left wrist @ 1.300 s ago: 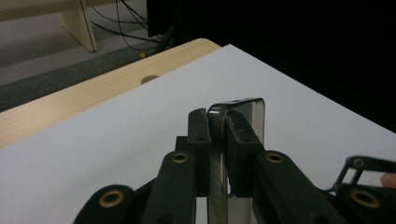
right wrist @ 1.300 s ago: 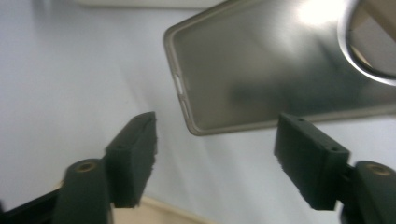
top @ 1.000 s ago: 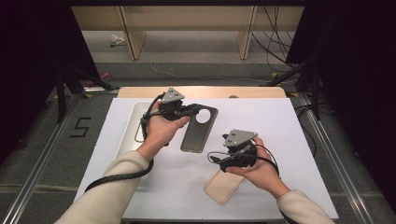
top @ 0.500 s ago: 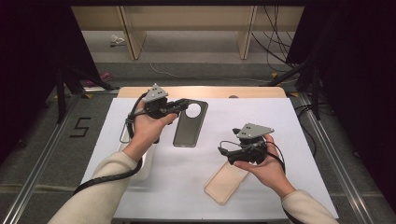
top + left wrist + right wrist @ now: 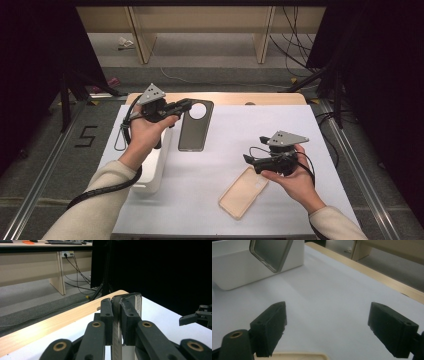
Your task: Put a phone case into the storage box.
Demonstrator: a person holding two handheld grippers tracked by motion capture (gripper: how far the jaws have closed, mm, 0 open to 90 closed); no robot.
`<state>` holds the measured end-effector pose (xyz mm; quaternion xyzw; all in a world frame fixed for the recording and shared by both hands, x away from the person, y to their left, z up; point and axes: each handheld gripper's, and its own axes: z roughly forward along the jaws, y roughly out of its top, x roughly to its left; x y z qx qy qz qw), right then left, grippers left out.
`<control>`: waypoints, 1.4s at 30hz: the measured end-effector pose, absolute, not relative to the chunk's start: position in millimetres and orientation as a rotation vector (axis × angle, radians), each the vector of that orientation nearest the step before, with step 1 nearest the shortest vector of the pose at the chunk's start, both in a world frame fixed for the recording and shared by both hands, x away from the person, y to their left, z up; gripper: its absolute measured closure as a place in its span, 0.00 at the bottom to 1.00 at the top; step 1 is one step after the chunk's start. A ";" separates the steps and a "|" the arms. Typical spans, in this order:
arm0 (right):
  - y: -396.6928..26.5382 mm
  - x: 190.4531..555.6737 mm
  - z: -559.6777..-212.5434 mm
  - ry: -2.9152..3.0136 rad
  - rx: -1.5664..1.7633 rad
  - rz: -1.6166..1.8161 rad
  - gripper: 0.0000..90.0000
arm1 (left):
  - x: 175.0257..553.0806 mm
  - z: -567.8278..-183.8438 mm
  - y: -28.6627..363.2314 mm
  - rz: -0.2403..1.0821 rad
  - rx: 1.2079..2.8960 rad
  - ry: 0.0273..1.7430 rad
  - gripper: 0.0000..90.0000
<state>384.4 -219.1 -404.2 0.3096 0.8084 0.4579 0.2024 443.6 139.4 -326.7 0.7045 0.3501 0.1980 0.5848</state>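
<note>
The work in hand is judged to be the fitting of a phone [image 5: 193, 126] into its beige case [image 5: 243, 191], and it is taken to be at an early stage: the phone is already lifted, while the case is not yet gripped and the two are well apart. The phone is held by the left tool [image 5: 186, 105], whose jaws are clenched on its upper edge near the round camera ring; in the left gripper view the thin edge of the phone [image 5: 132, 301] is seen pinched between the two black pads. The phone is carried above the tabletop [image 5: 280, 130], just beside the white box [image 5: 150, 170] and on the side of it toward the case. Its dark back is turned upward, its long axis runs from the far edge of the tabletop toward the person, and the camera end points away from the person. The case lies flat, well to the right of the white box and nearer the person, open side up, with its long axis slanted so that its far end points right. The right tool [image 5: 248, 159] is held released just above the far end of the case, its jaws spread wide with nothing between them, as the right gripper view shows. What is left, by this judgement, is the gripping or steadying of the case, the alignment of the two long axes, and the pressing of the phone into it.
</note>
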 end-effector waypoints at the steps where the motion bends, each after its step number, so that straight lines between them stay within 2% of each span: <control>1: -220.8 384.3 -404.1 2.252 0.870 1.281 0.18 | 443.7 -325.8 140.6 0.464 1.642 0.815 0.90; 19: -238.7 381.4 -405.5 2.214 0.923 1.274 0.18 | 446.0 -312.7 160.2 0.496 1.629 0.810 0.90; 42: -249.6 378.3 -407.6 2.194 0.961 1.264 0.18 | 458.6 -298.4 207.5 0.579 1.614 0.825 0.90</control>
